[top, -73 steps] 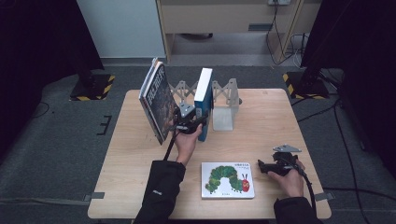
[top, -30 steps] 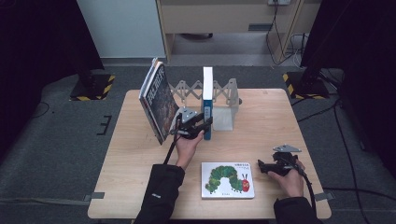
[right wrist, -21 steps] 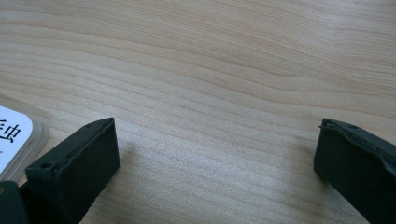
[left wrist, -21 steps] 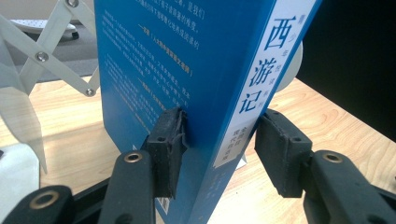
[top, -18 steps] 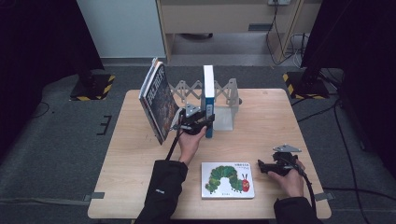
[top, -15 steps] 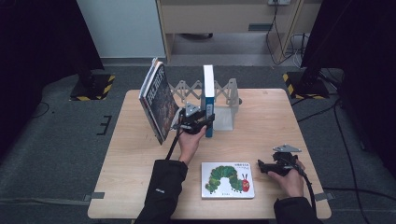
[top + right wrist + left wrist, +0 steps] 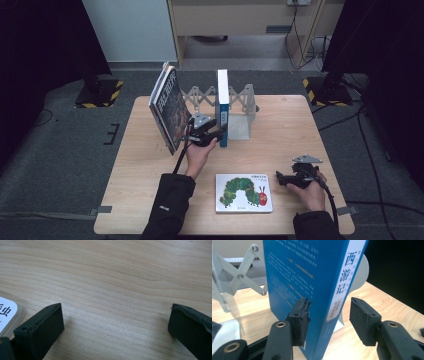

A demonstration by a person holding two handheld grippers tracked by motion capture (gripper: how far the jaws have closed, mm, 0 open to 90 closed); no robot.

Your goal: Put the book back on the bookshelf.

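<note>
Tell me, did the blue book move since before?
Yes. The blue book leaned left near the dark book before; now it stands upright against the white bookend, farther right. The left gripper has just been opening around it.

The wooden desk carries a caterpillar picture book lying flat between the two tongs. Beyond the left tongs, an expanding book rack holds a blue book upright beside a leaning dark book.

Blue book with white spine label; white book bearing green caterpillar.
</note>
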